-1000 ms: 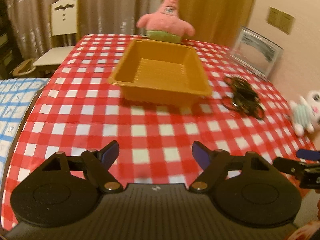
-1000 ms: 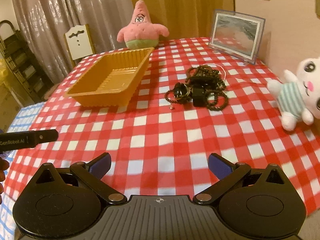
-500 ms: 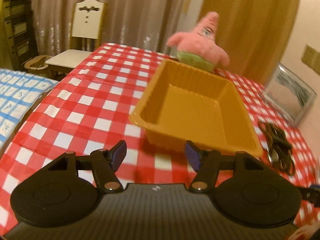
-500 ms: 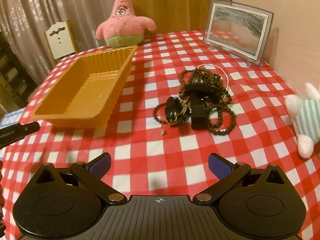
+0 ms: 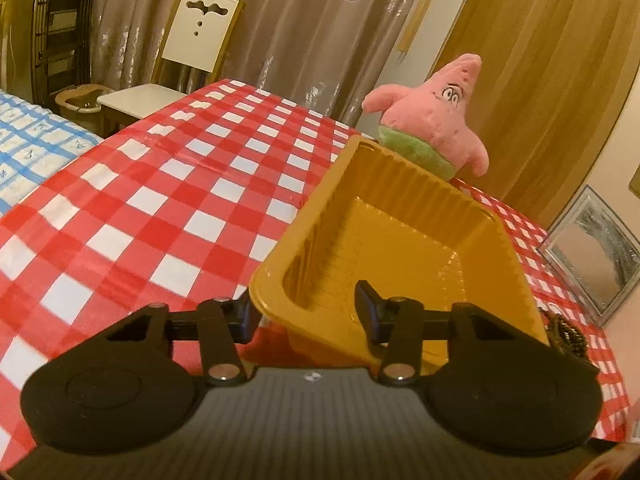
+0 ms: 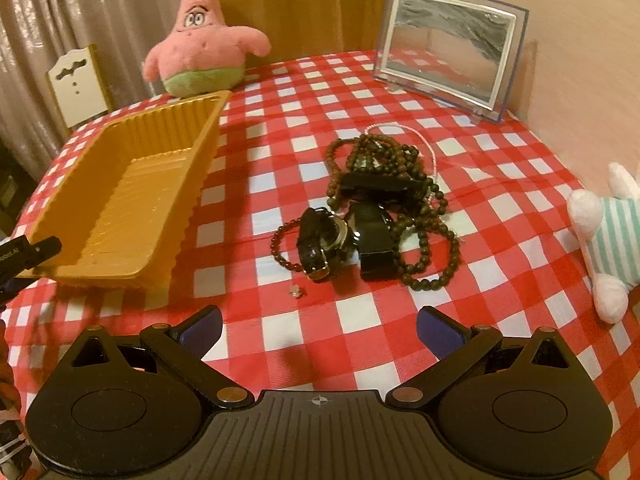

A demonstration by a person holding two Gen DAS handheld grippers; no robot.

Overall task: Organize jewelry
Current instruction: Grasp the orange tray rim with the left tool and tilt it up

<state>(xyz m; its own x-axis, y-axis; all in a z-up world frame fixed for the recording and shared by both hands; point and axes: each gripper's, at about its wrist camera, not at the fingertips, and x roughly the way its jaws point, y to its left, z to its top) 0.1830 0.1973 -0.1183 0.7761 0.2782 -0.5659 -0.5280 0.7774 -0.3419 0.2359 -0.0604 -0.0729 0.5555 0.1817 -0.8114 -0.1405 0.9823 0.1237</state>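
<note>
A yellow plastic tray (image 5: 400,232) stands empty on the red checked tablecloth. My left gripper (image 5: 304,306) straddles its near corner: one finger is outside the rim and the other inside the tray. Its jaws are closing, and the pads do not press the wall. One of its fingers (image 6: 40,248) shows at the tray (image 6: 132,200) in the right wrist view. A pile of jewelry (image 6: 372,208), dark bead strings and black-strapped watches, lies right of the tray. A tiny loose piece (image 6: 296,290) lies in front of it. My right gripper (image 6: 318,328) hangs open just short of the pile.
A pink star plush (image 6: 200,40) sits behind the tray. A framed picture (image 6: 448,48) leans at the back right by the wall. A white striped plush (image 6: 608,240) lies at the right table edge. A chair (image 5: 192,48) and a blue checked cloth (image 5: 32,148) are off to the left.
My left gripper swung in onto the tray's near corner, rolled, and its jaws narrowed around the rim. My right gripper came closer to the jewelry pile and stayed open.
</note>
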